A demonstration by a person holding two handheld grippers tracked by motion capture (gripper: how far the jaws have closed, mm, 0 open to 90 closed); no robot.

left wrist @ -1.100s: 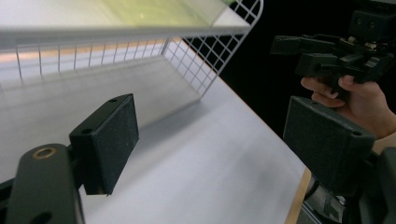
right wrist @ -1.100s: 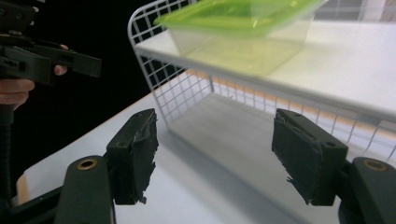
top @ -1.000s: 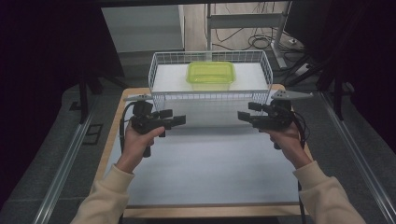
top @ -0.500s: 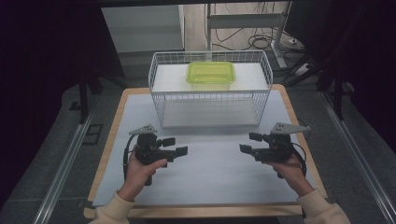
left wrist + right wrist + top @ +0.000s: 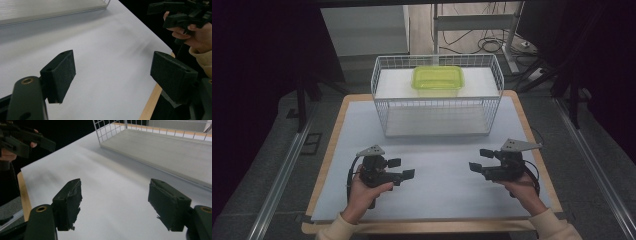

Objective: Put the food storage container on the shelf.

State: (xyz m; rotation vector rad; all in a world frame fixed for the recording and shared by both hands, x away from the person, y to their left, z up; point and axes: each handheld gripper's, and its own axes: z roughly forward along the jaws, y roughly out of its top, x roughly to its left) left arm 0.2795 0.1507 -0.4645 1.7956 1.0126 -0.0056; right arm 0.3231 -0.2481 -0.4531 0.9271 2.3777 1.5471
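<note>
Hovering over the white mat (image 5: 432, 165), left gripper (image 5: 402, 170) and right gripper (image 5: 477, 161) spread empty jaws, the right's just widening.

From my remote seat I see a grey carpeted floor (image 5: 272, 150), metal rails (image 5: 277, 185) at nine and three o'clock, and tangled black cables (image 5: 492, 45) at twelve.

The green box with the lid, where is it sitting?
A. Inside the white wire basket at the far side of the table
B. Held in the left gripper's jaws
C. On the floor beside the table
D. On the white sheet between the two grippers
A. In the high view, the green box sits on the raised white shelf inside the wire basket, far from both hands.
</note>
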